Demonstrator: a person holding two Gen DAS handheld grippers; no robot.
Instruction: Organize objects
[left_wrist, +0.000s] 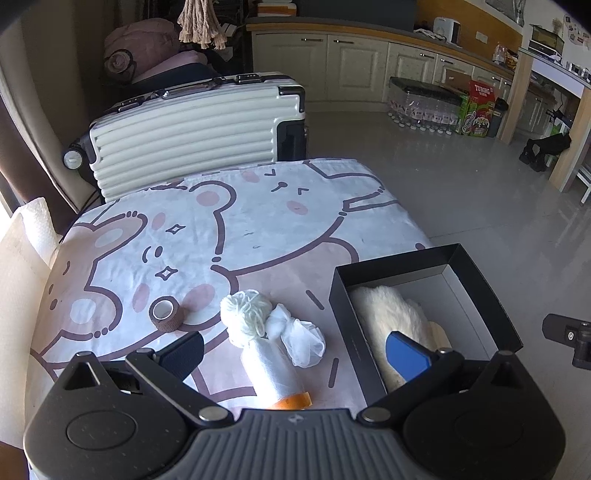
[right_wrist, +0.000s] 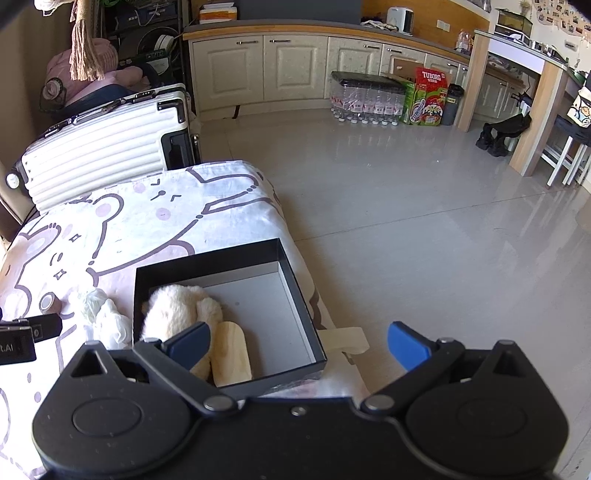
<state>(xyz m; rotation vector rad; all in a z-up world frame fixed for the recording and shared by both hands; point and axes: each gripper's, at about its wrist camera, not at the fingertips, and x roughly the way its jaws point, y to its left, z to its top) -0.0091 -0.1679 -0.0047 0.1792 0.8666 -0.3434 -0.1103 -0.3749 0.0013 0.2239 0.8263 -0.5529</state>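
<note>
White yarn ball (left_wrist: 243, 314) soft, light, squashy; sits on bear cloth (left_wrist: 229, 229), touching plastic roll (left_wrist: 271, 367), just left of black box (left_wrist: 461, 254); fluffy toy (right_wrist: 173, 310) and wood block (right_wrist: 231, 354) already inside; left gripper (left_wrist: 295, 349) wide open, empty, above roll; right gripper (right_wrist: 297, 343) wide open, empty; pinch yarn gently at middle.
</note>
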